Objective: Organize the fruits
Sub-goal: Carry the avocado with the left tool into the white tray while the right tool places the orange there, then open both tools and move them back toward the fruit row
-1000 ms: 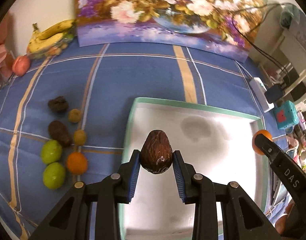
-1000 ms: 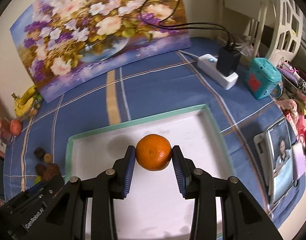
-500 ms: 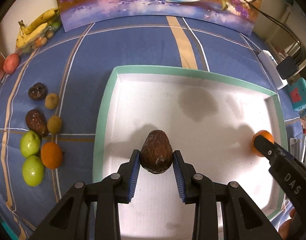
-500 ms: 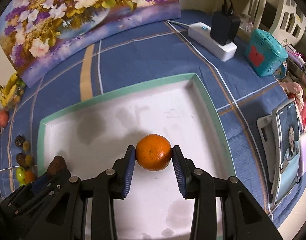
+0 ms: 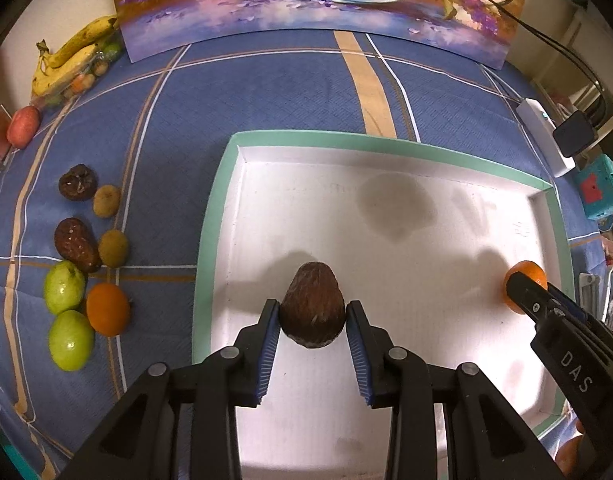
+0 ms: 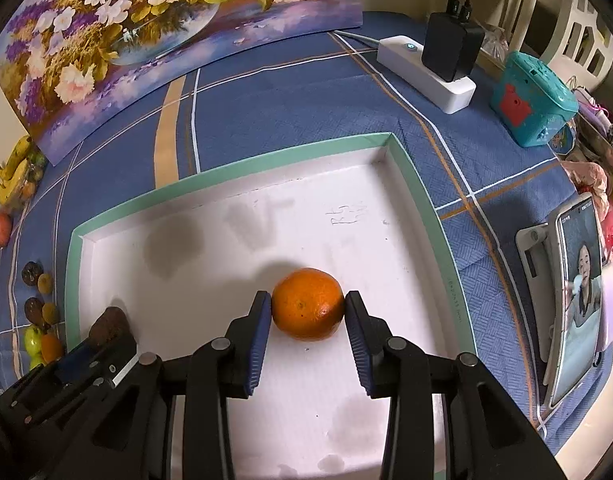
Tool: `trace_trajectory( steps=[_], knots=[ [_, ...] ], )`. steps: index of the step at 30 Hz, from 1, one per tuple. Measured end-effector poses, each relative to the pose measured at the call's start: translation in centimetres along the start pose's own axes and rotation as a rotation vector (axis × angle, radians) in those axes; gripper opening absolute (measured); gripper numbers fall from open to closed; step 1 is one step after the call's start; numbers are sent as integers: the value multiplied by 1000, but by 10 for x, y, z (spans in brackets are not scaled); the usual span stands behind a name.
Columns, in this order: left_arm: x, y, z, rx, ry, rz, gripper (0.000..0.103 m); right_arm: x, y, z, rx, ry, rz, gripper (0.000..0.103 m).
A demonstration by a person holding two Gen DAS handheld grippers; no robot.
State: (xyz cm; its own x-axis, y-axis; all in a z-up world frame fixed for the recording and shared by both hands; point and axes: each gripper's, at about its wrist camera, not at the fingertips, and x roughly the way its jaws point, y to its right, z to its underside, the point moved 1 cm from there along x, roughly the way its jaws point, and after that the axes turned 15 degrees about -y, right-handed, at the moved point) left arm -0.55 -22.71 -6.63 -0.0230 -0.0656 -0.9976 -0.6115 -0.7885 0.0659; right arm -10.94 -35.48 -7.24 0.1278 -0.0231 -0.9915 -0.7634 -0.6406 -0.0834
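Opening around the avocado [image 5: 312, 306], left gripper [image 5: 312, 322] seemingly still touching; right gripper [image 6: 308, 312] clamps orange [image 6: 307, 304].

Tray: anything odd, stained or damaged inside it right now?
Yes: the white tray floor has greyish blotches toward its far side and smaller ones near the front, like damp stains. Nothing spilled or broken otherwise.

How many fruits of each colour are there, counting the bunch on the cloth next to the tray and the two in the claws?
green fruit: 2
orange fruit: 2, one in the right claw
dark brown fruit: 3, one between the jaws of the left claw, which are opening
small olive-brown fruit: 2
Total: 9
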Motion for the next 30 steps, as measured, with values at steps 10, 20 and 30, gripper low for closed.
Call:
trace_trajectory(
  steps=[10, 20, 30],
  knots=[
    [-21, -8, 4, -2, 37, 41, 43, -25, -3, 3, -20, 63, 38, 39],
    [-53, -50, 10, -111, 111, 57, 50, -59, -15, 14, -52, 149, 54, 39],
    [-73, -120, 11, -271, 171, -32, 64, -67, -37, 22, -102, 169, 44, 39]
  ],
)
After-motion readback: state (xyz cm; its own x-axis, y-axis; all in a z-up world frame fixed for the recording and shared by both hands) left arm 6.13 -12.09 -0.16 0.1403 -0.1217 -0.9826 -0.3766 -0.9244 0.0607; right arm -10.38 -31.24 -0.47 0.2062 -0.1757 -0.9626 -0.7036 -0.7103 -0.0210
